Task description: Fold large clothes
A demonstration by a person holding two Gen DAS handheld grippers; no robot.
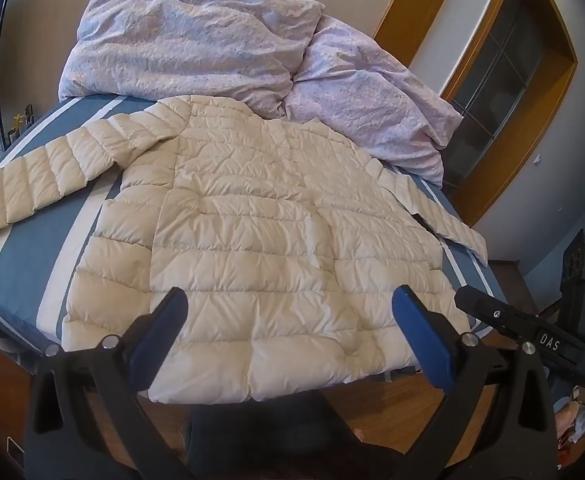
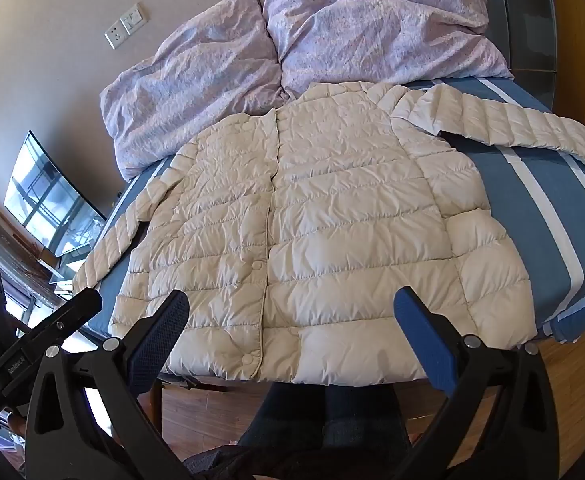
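A cream quilted puffer jacket [image 1: 276,220] lies flat, front up and snapped closed, on a bed with a blue and white striped sheet [image 1: 24,264]. One sleeve [image 1: 32,184] stretches out to the left in the left wrist view; the other sleeve [image 1: 444,220] runs along the right bed edge. My left gripper [image 1: 290,306] hangs open above the jacket's hem with nothing between its fingers. In the right wrist view the jacket [image 2: 312,220] fills the middle, and my right gripper [image 2: 291,302] is open over the hem near the snap placket, holding nothing.
A crumpled lilac duvet [image 2: 332,32] is piled at the bed's far end. A wooden floor [image 2: 212,404] and a person's dark-trousered legs [image 2: 332,420] lie below the near edge. A screen [image 2: 48,200] stands at left, wall sockets [image 2: 126,26] behind, a wood-framed door [image 1: 504,92] at right.
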